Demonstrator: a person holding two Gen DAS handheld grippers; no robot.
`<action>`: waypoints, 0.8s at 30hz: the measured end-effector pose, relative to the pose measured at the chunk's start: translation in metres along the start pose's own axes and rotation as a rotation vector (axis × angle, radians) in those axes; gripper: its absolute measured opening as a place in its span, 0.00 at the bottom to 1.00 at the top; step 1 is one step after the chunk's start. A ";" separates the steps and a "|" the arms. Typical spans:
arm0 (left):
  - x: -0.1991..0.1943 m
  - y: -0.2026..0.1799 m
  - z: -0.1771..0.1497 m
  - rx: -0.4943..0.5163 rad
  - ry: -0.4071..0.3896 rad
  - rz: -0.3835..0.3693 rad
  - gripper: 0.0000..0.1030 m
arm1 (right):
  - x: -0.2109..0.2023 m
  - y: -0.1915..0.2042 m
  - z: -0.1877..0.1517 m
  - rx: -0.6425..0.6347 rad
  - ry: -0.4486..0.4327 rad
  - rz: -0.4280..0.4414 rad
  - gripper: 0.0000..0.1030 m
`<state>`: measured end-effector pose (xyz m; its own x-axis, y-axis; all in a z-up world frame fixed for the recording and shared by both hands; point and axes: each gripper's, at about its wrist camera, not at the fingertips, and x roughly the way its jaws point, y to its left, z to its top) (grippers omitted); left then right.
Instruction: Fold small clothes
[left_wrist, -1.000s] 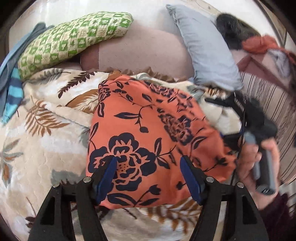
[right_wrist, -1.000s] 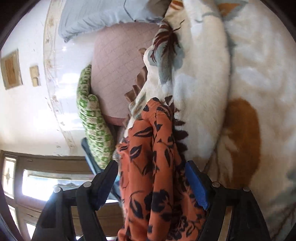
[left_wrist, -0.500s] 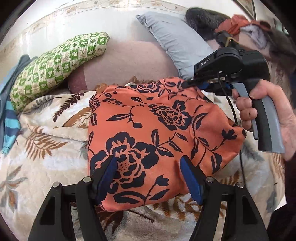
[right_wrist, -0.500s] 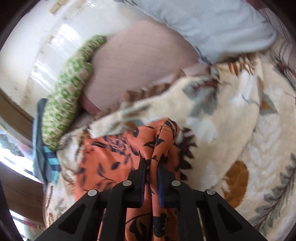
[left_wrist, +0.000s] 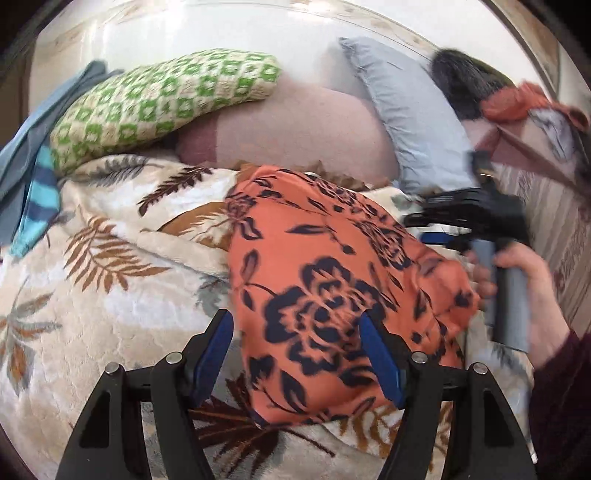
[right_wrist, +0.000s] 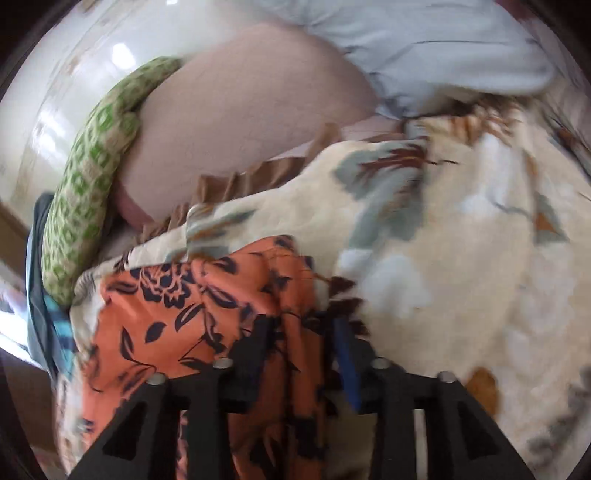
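Note:
An orange garment with dark blue flowers lies folded on the leaf-print blanket. My left gripper is open over its near edge, with cloth between the blue pads, not pinched. My right gripper has its jaws a little apart with a bunched edge of the same garment between them. In the left wrist view the right gripper sits at the garment's right side, held by a hand.
A green checked pillow, a pink cushion and a grey-blue pillow lie along the wall. Blue striped cloth lies at the left. Dark and red clothes are piled at the far right.
The right gripper shut on the garment's edge, lifted it, then came back down to the right. Its jaws now stand a little wider. The garment lies flatter. The left gripper stays open.

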<state>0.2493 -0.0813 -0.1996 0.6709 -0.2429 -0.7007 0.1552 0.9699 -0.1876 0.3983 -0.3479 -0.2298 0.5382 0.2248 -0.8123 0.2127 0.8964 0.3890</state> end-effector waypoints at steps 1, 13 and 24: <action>0.002 0.007 0.005 -0.033 -0.001 0.016 0.69 | -0.020 -0.004 0.002 0.030 -0.055 0.027 0.44; 0.030 0.012 0.004 -0.013 0.136 0.270 0.78 | -0.019 0.046 -0.082 -0.158 0.160 0.135 0.37; 0.023 0.003 -0.009 0.117 0.157 0.335 0.78 | -0.040 0.039 -0.149 -0.229 0.124 -0.005 0.29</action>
<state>0.2587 -0.0840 -0.2227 0.5807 0.0967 -0.8083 0.0343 0.9891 0.1430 0.2636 -0.2654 -0.2470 0.4302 0.2523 -0.8668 0.0176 0.9576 0.2875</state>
